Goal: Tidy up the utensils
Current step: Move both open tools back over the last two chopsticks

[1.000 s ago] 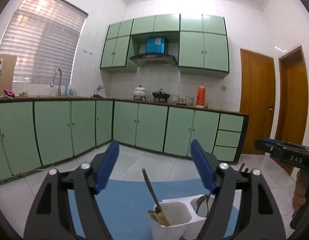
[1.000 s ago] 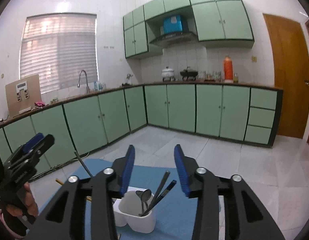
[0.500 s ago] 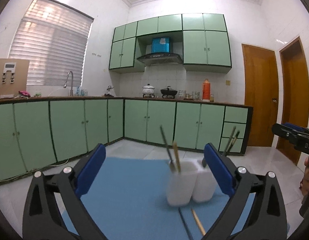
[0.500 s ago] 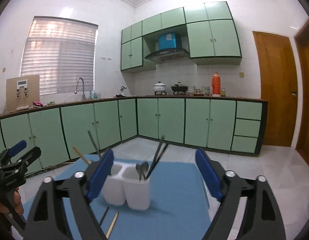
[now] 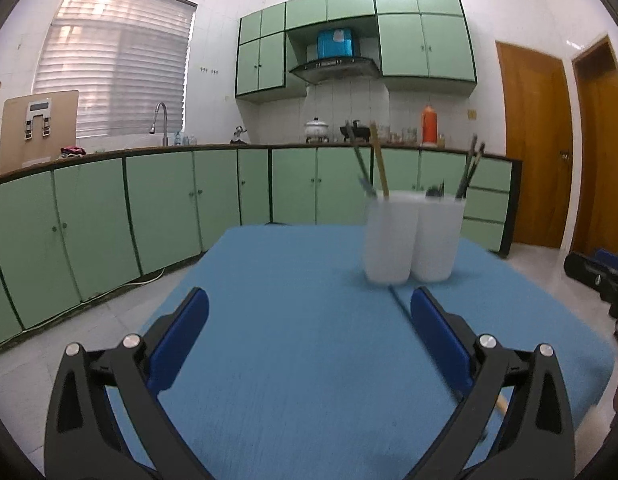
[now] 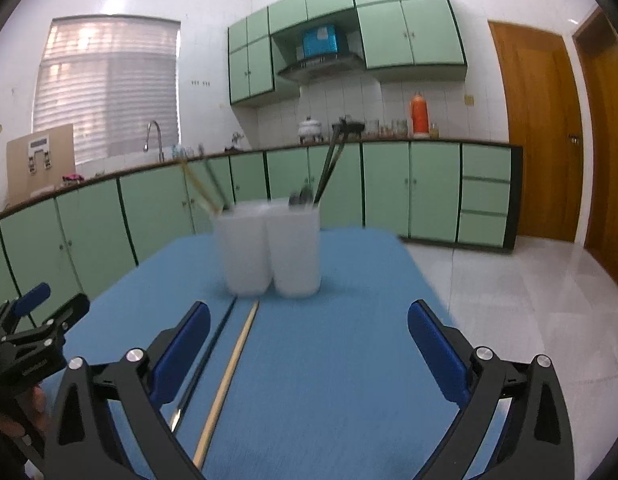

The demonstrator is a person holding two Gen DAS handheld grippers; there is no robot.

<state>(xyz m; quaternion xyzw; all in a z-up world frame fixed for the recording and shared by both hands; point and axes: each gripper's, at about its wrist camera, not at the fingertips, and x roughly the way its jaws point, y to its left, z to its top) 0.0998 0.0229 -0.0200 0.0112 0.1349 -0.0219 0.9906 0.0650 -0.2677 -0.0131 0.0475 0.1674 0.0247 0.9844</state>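
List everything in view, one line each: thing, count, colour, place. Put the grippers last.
utensil holder: one, white, two compartments, on the mat's far part
wooden chopstick: one, tan, flat on the mat before the holder
dark chopstick: one, black, flat beside the wooden one
standing utensils: several, dark and tan, upright in both compartments
mat: one, blue, covering the table
cabinets: many, green, along the walls
orange bottle: one, on the counter
doors: two, brown, right
left gripper: blue fingers, open, empty
right gripper: blue fingers, open, empty

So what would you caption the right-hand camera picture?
Open right gripper faces a white utensil holder; two loose chopsticks lie on the blue mat.
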